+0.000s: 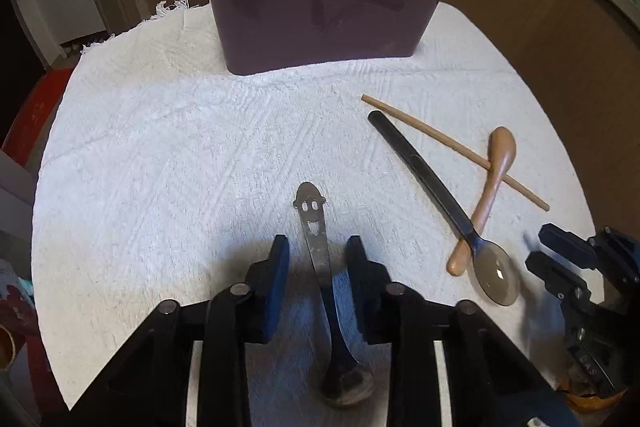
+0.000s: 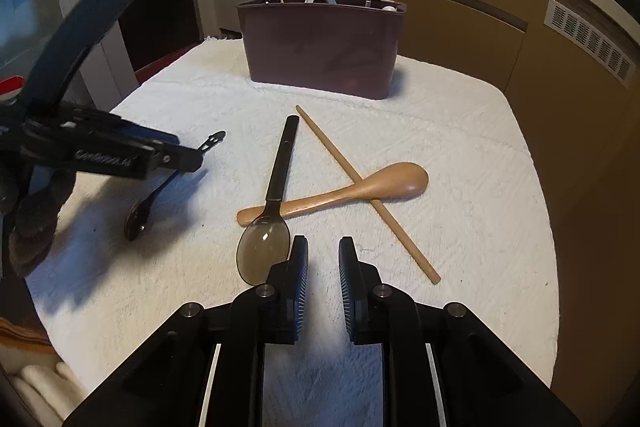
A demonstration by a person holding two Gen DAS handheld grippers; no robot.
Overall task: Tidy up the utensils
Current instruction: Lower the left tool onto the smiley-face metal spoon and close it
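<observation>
— Where's the left hand-held gripper (image 1: 318,259) right now?

— Low in the frame of its own view, over the smiley-face metal spoon (image 1: 316,247) lying on the white towel (image 1: 160,147) that covers the counter. The handle runs between the blue pads (image 1: 276,267), with a gap on both sides, so it's released, not clamping.

— And the right hand-held gripper (image 2: 323,259)?

— Bottom centre of its view, jaws narrowly apart with nothing between them. Just upper left of its tips sits the bowl of the translucent black-handled spoon (image 2: 276,179), lying across a wooden spoon (image 2: 360,189). A single chopstick (image 2: 360,187) crosses that one too.

— The organizer?

— The maroon utensil caddy (image 2: 320,43) stands at the top centre, several handles sticking out.
</observation>
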